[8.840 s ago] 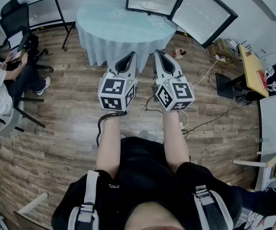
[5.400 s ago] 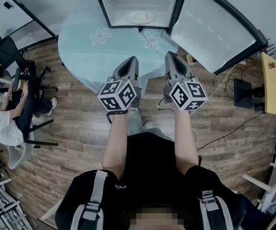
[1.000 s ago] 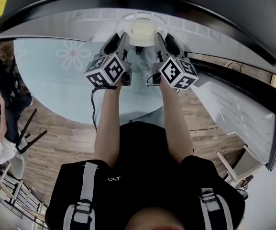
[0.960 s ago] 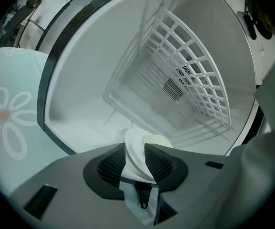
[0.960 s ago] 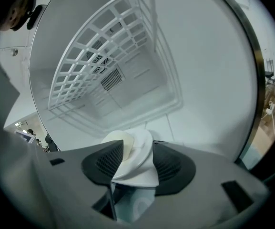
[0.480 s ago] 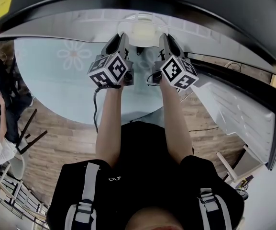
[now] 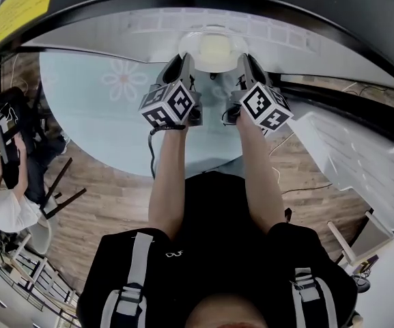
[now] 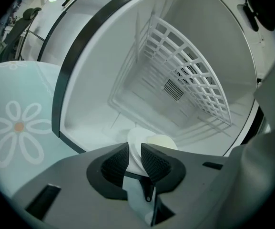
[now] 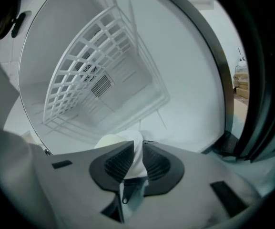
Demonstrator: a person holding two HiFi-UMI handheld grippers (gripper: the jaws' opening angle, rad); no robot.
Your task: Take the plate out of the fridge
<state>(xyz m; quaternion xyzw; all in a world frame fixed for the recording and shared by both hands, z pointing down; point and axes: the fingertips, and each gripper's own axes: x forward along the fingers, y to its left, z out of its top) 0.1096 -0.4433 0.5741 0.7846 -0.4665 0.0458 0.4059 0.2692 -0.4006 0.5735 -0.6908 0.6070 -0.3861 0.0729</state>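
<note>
Reaching into the open fridge [image 7: 183,0] with both tools at once, the person has the plate [image 7: 214,46] bracketed. It lies flat on the fridge floor just inside the front lip, straight ahead of the body. The left gripper [image 7: 183,59] is on its left rim and the right gripper [image 7: 246,60] on its right rim. Neither hand is nearer; they sit level, one to each side of the plate's middle.

In the left gripper view the ribbed fingers [image 8: 116,163] are clenched on the white rim, which passes edge-on through the gap and touches both pads. In the right gripper view the fingers [image 9: 157,163] are closing, with the opposite rim between them and meeting the pads, so I judge that grasp nearly but not wholly settled. A pale yellowish patch fills the plate's centre; whether that is food or the plate's own well I cannot tell.

Being round, the plate has no long axis to mind. The coming move turns on one relation: the plate lies beyond the fingers, deeper in the fridge, while the way out runs back toward the person, over the lip and above the bench [image 7: 101,121] with its flower-print cloth. A wire shelf [image 8: 189,80] hangs above the plate. My guess is that the pull should be low and level, both hands drawing back together so the rim does not twist loose.
</note>
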